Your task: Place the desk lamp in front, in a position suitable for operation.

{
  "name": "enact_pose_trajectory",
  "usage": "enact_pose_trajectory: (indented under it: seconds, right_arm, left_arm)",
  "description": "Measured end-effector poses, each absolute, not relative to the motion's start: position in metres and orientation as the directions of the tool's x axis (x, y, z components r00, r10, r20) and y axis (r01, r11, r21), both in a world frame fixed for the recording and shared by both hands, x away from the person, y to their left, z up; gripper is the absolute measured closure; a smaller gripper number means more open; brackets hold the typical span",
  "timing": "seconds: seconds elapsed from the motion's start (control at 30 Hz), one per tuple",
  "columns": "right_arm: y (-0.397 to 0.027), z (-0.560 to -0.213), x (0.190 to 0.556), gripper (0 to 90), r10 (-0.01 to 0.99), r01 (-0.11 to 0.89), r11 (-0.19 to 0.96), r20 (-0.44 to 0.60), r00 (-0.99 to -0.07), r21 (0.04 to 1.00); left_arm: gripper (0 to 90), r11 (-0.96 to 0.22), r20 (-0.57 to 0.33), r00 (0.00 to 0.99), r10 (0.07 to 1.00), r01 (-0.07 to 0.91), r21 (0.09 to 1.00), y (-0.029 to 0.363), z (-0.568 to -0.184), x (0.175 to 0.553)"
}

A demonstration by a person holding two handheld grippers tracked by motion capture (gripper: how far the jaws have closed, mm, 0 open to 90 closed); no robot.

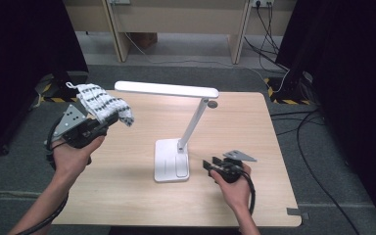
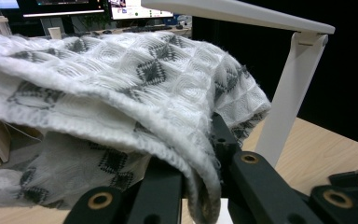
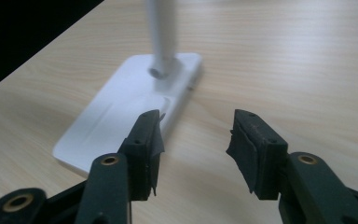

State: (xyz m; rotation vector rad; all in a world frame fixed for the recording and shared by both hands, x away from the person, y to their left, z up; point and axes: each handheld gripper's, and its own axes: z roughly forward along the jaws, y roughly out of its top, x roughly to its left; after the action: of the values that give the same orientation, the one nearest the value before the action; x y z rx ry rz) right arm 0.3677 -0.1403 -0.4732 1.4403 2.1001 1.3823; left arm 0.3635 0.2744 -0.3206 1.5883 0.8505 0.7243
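Here, at the table's point(image 1: 127, 205) left edge, the left gripper point(image 1: 103, 128) has its jaws pinched tight on one cloth point(image 1: 104, 104), held up off the wood. The cloth is white waffle weave with grey diamond marks and bunches in loose folds over the jaws; in the left gripper view it point(image 2: 121, 93) drapes across both black jaws and hides most of what lies beyond them. Just right of it stands the only lamp point(image 1: 196, 120), white, with a flat bar head that reaches back toward the cloth, a slanted arm and a flat rectangular base point(image 1: 172, 166) at mid-table. The head's end sits close above the cloth without touching, as far as can be told. Farther right, the right gripper point(image 1: 209, 164) rests low near the table, pointing at the base, jaws standing wide apart with nothing between them. In the right gripper view its pads point(image 3: 150, 140) frame bare wood, the base point(image 3: 121, 112) just ahead of the left pad.
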Motion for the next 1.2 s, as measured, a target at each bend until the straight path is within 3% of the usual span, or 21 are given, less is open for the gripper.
enact_pose_trajectory:
  seconds: [0.03,0.07,0.1,0.17,0.53,1.2]
  right_arm:
    - [-0.117,-0.474,0.377,62.0,0.804,0.573,0.145,0.242,-0.544,0.806]
    - [-0.117,-0.474,0.377,62.0,0.804,0.573,0.145,0.242,-0.544,0.806]
    - [-0.100,-0.474,0.382,69.5,0.790,0.565,0.187,0.219,-0.573,0.804]
    - [-0.091,-0.476,0.386,71.3,0.784,0.564,0.222,0.198,-0.588,0.795]
    - [-0.078,-0.493,0.392,74.7,0.788,0.573,0.285,0.153,-0.596,0.768]
    - [-0.061,-0.496,0.397,73.8,0.775,0.557,0.300,0.141,-0.615,0.775]
  left_arm:
    - [84.6,-0.102,0.010,0.550,0.835,0.137,0.985,0.275,-0.319,0.363]
    - [84.6,-0.105,0.014,0.550,0.835,0.134,0.985,0.275,-0.318,0.363]
    - [84.6,-0.109,0.020,0.551,0.834,0.129,0.986,0.276,-0.315,0.363]
    - [84.6,-0.113,0.027,0.550,0.835,0.122,0.986,0.278,-0.312,0.362]
    - [84.6,-0.113,0.044,0.541,0.840,0.094,0.989,0.286,-0.297,0.364]
    - [84.6,-0.114,0.053,0.515,0.855,0.087,0.990,0.299,-0.287,0.359]
